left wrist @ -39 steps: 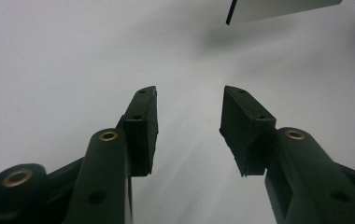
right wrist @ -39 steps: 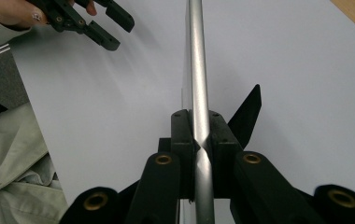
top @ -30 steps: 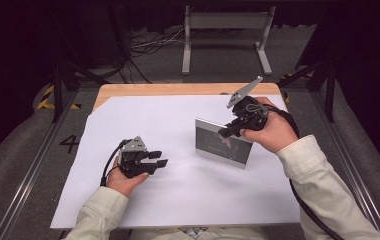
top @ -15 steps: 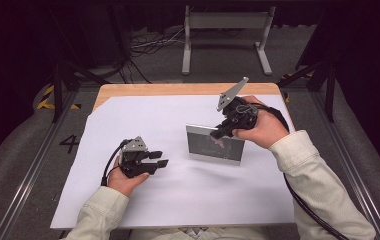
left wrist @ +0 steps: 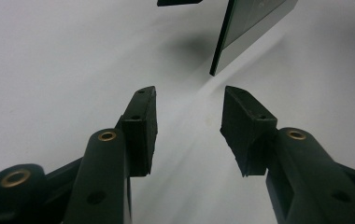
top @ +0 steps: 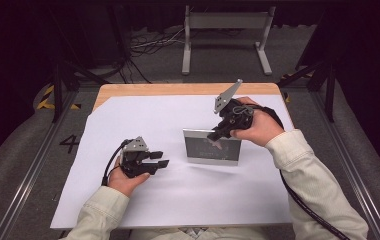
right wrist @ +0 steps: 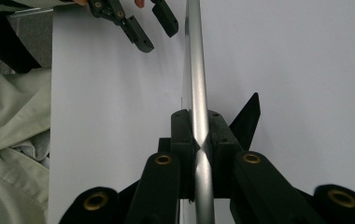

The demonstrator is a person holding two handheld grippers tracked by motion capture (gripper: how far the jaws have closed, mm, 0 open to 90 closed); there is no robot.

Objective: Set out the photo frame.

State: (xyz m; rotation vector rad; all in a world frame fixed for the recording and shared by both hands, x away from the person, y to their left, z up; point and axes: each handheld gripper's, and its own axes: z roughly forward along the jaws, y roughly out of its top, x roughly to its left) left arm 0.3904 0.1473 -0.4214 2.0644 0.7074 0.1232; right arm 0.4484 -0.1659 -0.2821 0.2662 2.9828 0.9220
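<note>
1. The right hand-held gripper [top: 217,135] sits at about 2 o'clock from the middle of the white sheet [top: 178,200] that covers the desk [top: 128,90]. Its 2 jaws are pressed onto the top edge of a silver-framed picture frame [top: 212,147].
2. The picture frame stands upright on the sheet, near the centre, with its dark glass face turned toward the person at 6 o'clock. Whether its lower edge touches the sheet or hangs just above it cannot be told.
3. In the right gripper view the frame [right wrist: 198,70] is seen edge-on as a thin silver strip that runs from 6 o'clock to 12 o'clock between the pads of the right hand-held gripper [right wrist: 199,135], which pinch it on both sides.
4. The left hand-held gripper [top: 159,159] rests low over the sheet at about 8 o'clock from the frame and well apart from it. Its jaws are spread, point toward 3 o'clock and hold nothing.
5. In the left gripper view the left hand-held gripper [left wrist: 189,116] shows only bare sheet [left wrist: 49,70] between its 2 jaws, and the frame [left wrist: 245,28] stands farther off at about 1 o'clock.
6. A grey 3-cornered plate [top: 228,96] rises from the right hand-held gripper toward 12 o'clock.
</note>
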